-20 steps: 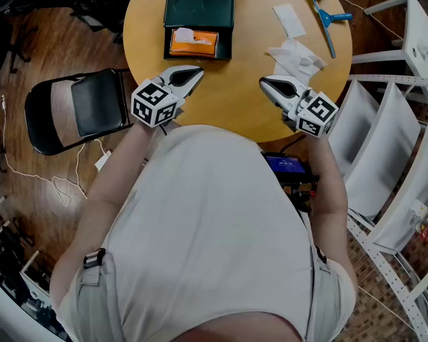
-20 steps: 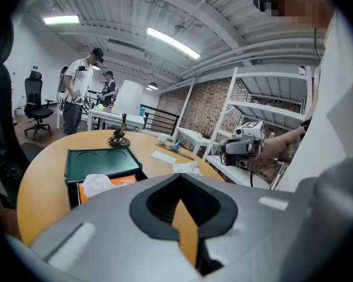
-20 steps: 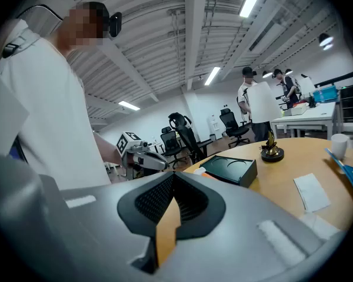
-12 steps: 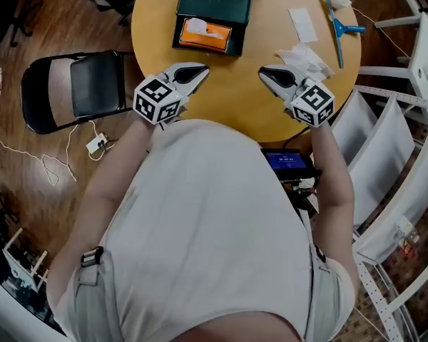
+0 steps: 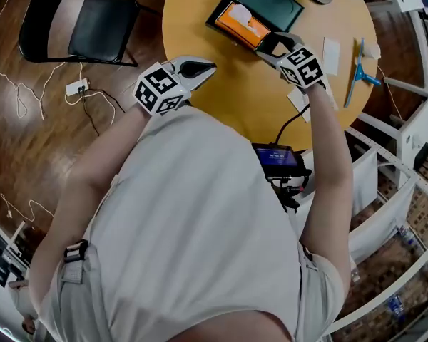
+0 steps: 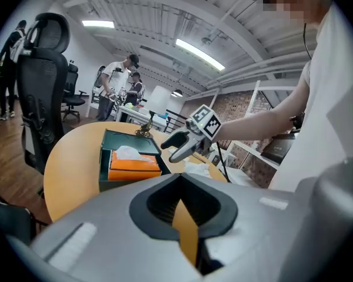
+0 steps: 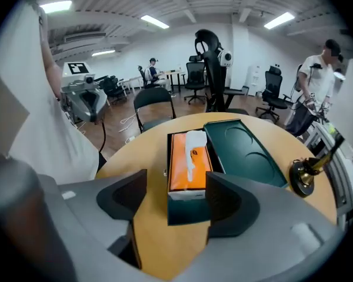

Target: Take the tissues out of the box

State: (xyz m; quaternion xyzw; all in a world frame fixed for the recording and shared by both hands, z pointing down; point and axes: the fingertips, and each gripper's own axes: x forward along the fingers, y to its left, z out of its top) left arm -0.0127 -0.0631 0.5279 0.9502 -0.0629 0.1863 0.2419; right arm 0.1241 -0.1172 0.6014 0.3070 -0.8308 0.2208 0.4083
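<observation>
A dark green box lies open on the round wooden table, with an orange tissue pack in its tray and a white tissue sticking up from the pack's slot. My right gripper hovers open just short of the pack's near end, nothing between its fingers; in the right gripper view the pack lies straight ahead between the jaws. My left gripper is shut and empty near the table's left edge. The left gripper view shows the pack and the right gripper.
Loose white tissues and a paper slip lie to the right of my right arm, beside a blue-handled tool. A brass ornament stands past the box lid. A black folding chair stands left of the table.
My right gripper has moved forward and left from the table's near edge up to the tissue box. The left gripper stays near the edge. The head view has swung round.
</observation>
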